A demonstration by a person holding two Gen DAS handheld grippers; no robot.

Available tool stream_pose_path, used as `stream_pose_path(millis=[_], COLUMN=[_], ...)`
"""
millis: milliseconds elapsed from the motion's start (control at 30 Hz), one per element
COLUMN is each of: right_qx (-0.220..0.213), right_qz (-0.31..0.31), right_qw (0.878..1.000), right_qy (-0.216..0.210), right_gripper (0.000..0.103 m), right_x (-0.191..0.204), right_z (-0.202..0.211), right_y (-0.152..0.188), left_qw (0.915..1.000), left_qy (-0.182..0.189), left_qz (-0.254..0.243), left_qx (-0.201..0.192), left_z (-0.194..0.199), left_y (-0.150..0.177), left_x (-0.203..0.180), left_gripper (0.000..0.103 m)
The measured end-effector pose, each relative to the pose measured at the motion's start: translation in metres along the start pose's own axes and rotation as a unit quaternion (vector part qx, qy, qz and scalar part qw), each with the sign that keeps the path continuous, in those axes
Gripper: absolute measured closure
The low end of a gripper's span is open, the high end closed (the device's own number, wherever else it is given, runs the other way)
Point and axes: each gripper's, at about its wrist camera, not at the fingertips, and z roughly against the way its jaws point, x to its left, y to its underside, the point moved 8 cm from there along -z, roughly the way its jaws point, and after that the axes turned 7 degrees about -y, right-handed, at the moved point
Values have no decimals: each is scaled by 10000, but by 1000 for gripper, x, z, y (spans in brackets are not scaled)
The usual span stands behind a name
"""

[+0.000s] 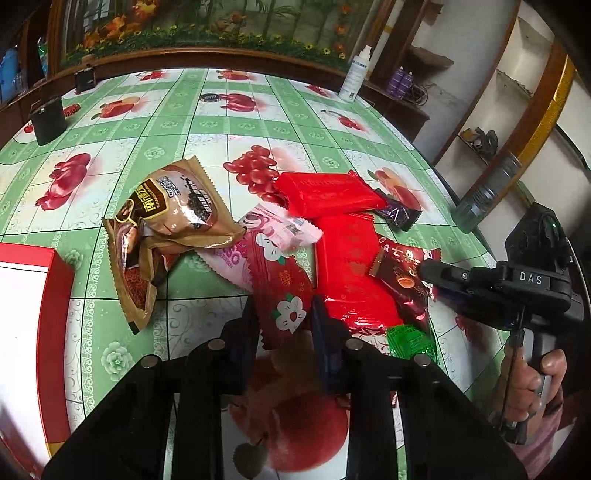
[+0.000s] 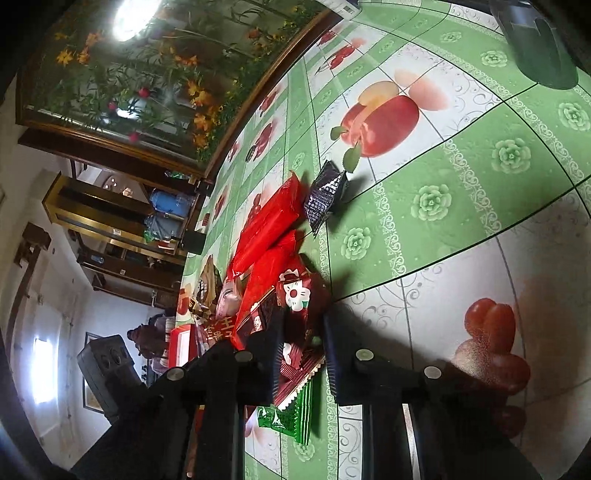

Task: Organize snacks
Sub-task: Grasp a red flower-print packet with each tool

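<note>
A pile of snack packets lies on the green fruit-print tablecloth (image 1: 155,122): a brown bag (image 1: 170,218), a pink packet (image 1: 273,232), two bright red packets (image 1: 325,194) (image 1: 351,273), a dark red flower-print packet (image 1: 284,299), a dark brown-red packet (image 1: 406,284), a small purple packet (image 1: 397,212) and a green packet (image 1: 410,341). My left gripper (image 1: 284,321) is open, its fingers either side of the flower-print packet's near end. My right gripper (image 2: 303,332) is open around the dark brown-red packet (image 2: 299,295), turned on its side. It shows in the left wrist view (image 1: 436,273).
A red and white box (image 1: 33,295) sits at the left table edge. A black cup (image 1: 48,120), a white spray bottle (image 1: 356,74) and a grey bottle (image 1: 487,192) stand near the table's rim. A wooden frame with a flower picture (image 1: 207,29) backs the table.
</note>
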Motion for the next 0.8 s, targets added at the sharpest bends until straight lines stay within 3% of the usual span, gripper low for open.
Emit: stream_pose_path(millis=[467,667,800], right_qx=[-308,-584,-697], right_qz=[348,475,471], right_qw=[9989,9969,9947], right_qy=[-38,-234,-595], right_gripper=[87,87,88], right_x=[14,22,31], right_z=[10,24,31], right_y=[-2,-5,-5], left_qw=[9985,9975,9959], left_qy=[-284,-340,-410], left_qz=[-151,-104,-47], left_qx=[-436,-615,-800], left_z=[36,61,81], left_y=[9,18,21], left_x=[19,27,35], left_gripper=[83,83,83])
